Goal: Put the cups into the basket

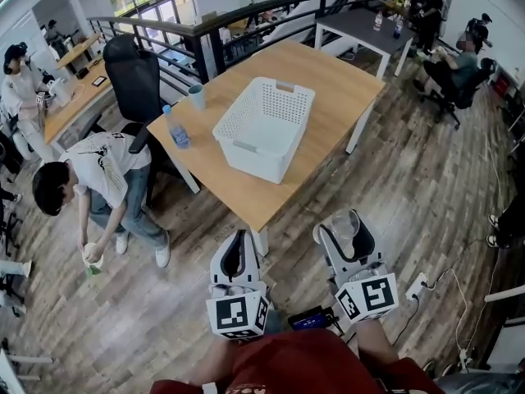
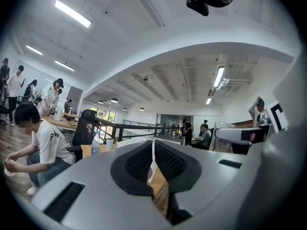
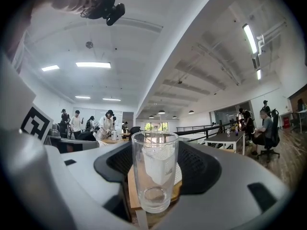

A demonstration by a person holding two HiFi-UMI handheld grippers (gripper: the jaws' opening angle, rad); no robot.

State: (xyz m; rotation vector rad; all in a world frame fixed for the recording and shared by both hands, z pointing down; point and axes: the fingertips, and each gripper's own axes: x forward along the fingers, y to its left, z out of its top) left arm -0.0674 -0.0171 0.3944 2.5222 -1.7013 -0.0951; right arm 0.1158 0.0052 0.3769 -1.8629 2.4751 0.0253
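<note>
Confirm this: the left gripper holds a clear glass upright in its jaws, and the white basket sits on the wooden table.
Wrong gripper. The right gripper holds the clear glass upright in its jaws, as the right gripper view shows. The white basket does sit on the wooden table.

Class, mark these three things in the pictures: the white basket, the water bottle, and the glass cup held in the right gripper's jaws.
white basket (image 1: 261,159), head view, near side wall.
water bottle (image 1: 177,131), head view, middle of its body.
glass cup (image 3: 154,169), right gripper view, middle of its side.
</note>
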